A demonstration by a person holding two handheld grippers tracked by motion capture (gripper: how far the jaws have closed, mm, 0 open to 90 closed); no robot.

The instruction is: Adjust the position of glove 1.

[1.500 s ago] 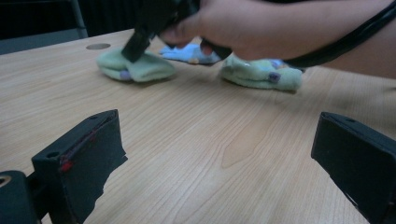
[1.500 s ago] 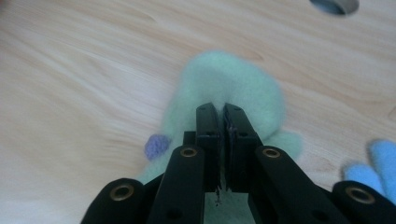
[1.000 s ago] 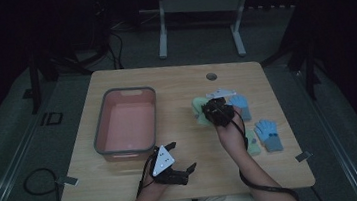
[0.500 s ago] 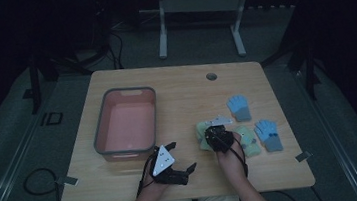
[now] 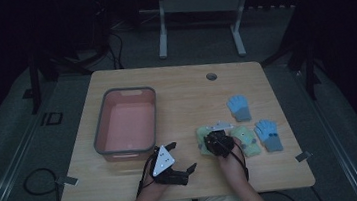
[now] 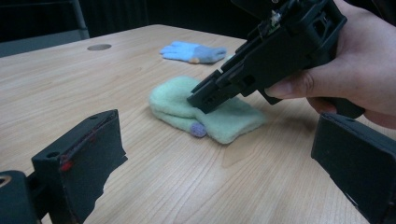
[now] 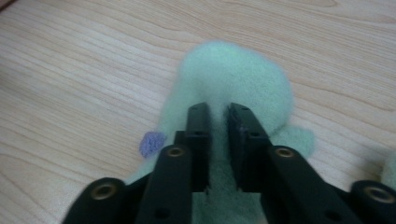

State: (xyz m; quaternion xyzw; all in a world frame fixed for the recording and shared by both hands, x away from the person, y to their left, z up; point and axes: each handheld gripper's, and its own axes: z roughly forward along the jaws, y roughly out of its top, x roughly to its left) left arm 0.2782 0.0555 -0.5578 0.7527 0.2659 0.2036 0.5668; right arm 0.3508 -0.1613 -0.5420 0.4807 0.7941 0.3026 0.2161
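Mitten (image 7: 233, 79) down on the worktop (image 5: 175, 90), pale green and fuzzy, and the right tool (image 5: 216, 142) sits right on top of it. Through the right gripper view, the two black jaws stand a narrow gap apart with green fleece showing between them; they have just been opening, and the pads no longer pinch the fabric. A small purple patch (image 7: 152, 143) on the mitten peeks out just left of the jaws. From the left gripper view, the right tool (image 6: 205, 98) tips nose-down onto the mitten (image 6: 205, 112), with the person's hand (image 6: 355, 70) wrapped round its body. The left tool (image 5: 176, 168) hovers low over the worktop beside it, jaws spread wide and nothing between them. Beyond the right tool's nose lies a blue glove (image 5: 239, 106); off to its right, another green mitten (image 5: 246, 141) and a second blue glove (image 5: 269, 134). Past the left tool stands a pink bin (image 5: 101, 139).
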